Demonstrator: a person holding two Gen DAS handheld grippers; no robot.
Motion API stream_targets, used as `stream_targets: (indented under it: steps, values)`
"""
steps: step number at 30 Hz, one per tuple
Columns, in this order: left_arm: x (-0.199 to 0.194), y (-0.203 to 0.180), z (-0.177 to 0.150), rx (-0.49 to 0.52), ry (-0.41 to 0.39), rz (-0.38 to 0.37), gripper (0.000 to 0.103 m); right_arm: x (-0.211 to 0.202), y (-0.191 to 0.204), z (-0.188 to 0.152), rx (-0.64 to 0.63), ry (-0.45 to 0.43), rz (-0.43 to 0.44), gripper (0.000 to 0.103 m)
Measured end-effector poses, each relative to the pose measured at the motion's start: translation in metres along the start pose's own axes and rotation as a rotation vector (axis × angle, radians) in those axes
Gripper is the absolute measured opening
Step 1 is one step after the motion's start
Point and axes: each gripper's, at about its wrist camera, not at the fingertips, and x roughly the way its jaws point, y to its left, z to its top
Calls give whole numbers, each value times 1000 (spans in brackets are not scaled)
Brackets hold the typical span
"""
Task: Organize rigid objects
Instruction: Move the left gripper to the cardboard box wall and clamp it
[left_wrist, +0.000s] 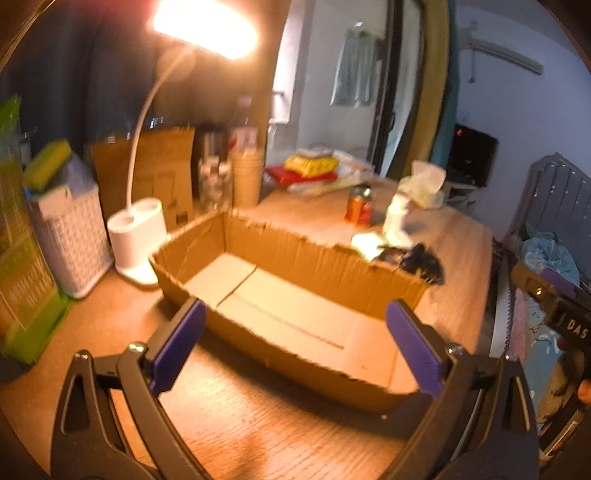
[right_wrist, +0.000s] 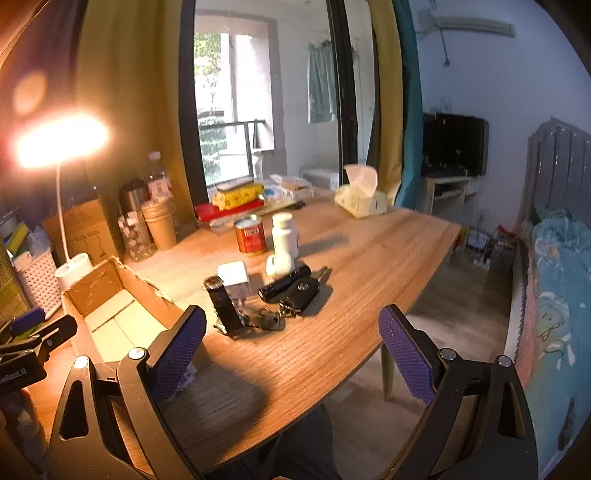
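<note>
An open, empty cardboard box (left_wrist: 288, 295) lies on the wooden table; it also shows in the right wrist view (right_wrist: 99, 291). My left gripper (left_wrist: 295, 343) is open and empty, just in front of the box. My right gripper (right_wrist: 293, 347) is open and empty, above the table's front edge. Beyond it lie a black shaver-like device (right_wrist: 223, 306), a white charger (right_wrist: 234, 277), a black flashlight (right_wrist: 284, 283), a car key (right_wrist: 301, 293), a white bottle (right_wrist: 284, 232), a small white bottle (right_wrist: 279, 264) and a red can (right_wrist: 252, 234).
A lit white desk lamp (left_wrist: 138, 236), a white basket (left_wrist: 70, 236), green boxes (left_wrist: 18, 240), paper cups (right_wrist: 159, 221), a tissue box (right_wrist: 360, 197) and snack packs (right_wrist: 236, 197) stand at the back. The table's right edge (right_wrist: 417, 295) drops to the floor, with a bed (right_wrist: 554, 295) beyond.
</note>
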Motion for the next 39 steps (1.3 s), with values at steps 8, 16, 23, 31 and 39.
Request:
stream_targets:
  steps: [8, 16, 23, 31, 39]
  values:
    - [45, 10, -10, -62, 141, 39, 99, 37, -11, -3, 7, 56, 18, 96]
    - [76, 7, -8, -12, 282, 89, 98, 61, -26, -9, 34, 87, 45, 96]
    - [105, -5, 5, 117, 365, 78, 64, 68, -42, -16, 72, 107, 48, 96]
    - [128, 9, 21, 162, 396, 97, 34, 60, -50, -16, 93, 93, 58, 96]
    - [105, 6, 20, 109, 438, 55, 37, 56, -50, -15, 97, 83, 51, 96]
